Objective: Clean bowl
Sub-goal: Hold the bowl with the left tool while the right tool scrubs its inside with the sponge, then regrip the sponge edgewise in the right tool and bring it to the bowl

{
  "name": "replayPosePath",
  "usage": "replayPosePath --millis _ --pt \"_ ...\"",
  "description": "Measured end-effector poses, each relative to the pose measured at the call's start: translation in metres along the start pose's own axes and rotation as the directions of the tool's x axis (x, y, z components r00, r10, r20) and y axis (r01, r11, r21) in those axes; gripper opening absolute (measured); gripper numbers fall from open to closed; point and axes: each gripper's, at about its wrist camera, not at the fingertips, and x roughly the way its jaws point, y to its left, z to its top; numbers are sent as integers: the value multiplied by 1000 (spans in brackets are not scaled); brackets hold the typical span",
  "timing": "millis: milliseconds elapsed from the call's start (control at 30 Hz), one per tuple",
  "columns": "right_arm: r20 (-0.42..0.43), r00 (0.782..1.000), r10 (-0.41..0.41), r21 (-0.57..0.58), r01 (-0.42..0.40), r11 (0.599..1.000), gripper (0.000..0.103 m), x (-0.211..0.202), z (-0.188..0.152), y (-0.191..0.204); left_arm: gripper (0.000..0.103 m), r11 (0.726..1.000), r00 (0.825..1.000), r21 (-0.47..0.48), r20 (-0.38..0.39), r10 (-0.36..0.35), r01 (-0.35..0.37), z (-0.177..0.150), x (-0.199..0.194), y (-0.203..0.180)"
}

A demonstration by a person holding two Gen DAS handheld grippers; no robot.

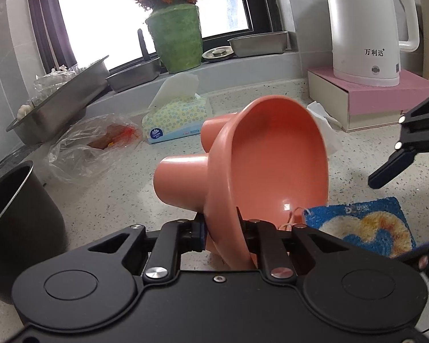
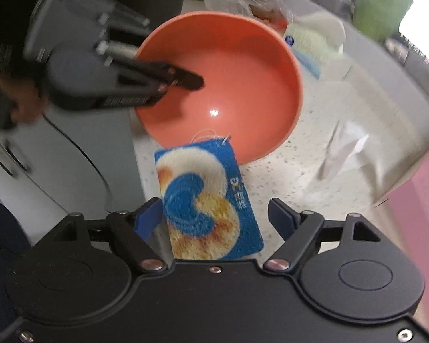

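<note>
The bowl (image 1: 274, 154) is tipped up on its edge over the speckled counter (image 1: 114, 200), its hollow facing the right gripper (image 2: 214, 217). The left gripper (image 1: 221, 228) has its jaws nearly shut, pinching the bowl's rim, one finger inside the wall and one outside. The bowl looks like thin, stiff plastic: light, smooth and glossy, so probably slippery once wet, and not likely to break. The rim is the sensible place to hold it, since the curved wall offers nothing else to pinch.

The right gripper's jaws stand wide apart with the cloth (image 2: 208, 200) between them; the cloth lies against the left finger and clear of the right one, so it seems not to be clamped, though blur makes this uncertain. The cloth is soft, fuzzy and limp; it is best pinched across its middle
</note>
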Motion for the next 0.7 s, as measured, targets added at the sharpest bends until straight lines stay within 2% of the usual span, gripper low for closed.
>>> replayPosePath --millis 33,200,300,367,567,700 --pt "-21 999 48 23 -47 999 84 3 3 -9 16 1000 1000 0 1 -1 1 0 0 0" --pt "-71 986 154 68 -149 986 83 20 9 -28 16 1000 1000 -1 4 -9 9 -1 1 2" --pt "-65 979 191 69 -186 980 71 22 14 -33 16 1000 1000 -2 5 -11 11 -1 1 3" --pt "-70 974 217 90 -211 973 58 18 16 -39 16 1000 1000 -3 6 -11 12 -2 1 3" --pt "-5 988 153 23 -152 988 29 -8 12 -31 16 1000 1000 -2 6 -12 12 -2 1 3" --pt "38 997 60 -96 -56 994 22 -29 10 -7 16 1000 1000 -6 8 -12 12 -2 2 4"
